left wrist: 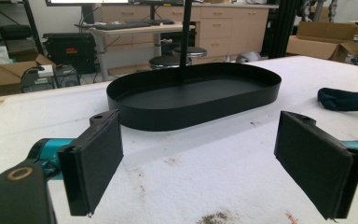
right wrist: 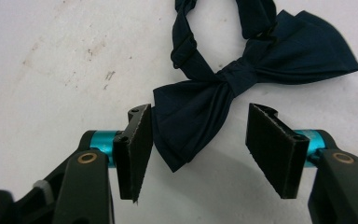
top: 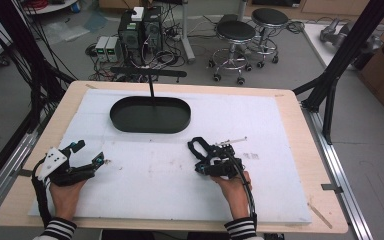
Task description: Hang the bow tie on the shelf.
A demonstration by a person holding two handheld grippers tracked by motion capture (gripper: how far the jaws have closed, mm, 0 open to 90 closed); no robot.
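A dark navy bow-shaped hair tie [right wrist: 200, 107] lies flat on the white sheet, right of centre [top: 200, 147]. My right gripper [right wrist: 205, 149] stands over it with its jaws on either side of the bow's lower wing. The left pad is at the fabric's edge and the right pad [right wrist: 275, 149] is clear of it, so it is open. In the high view this gripper [top: 203, 159] sits just below the hair tie. My left gripper [top: 91, 151] rests at the left, wide open and empty [left wrist: 214, 163], facing the black oval tray [left wrist: 191, 109]. The hair tie [left wrist: 345, 99] shows at that view's right edge.
The empty oval tray [top: 150, 125] sits at the back centre of the white sheet [top: 145, 175], with a thin black post [top: 151, 87] rising at its far side. A small pale stick [top: 232, 141] lies right of the hair tie. Stools and computer boxes stand beyond the table.
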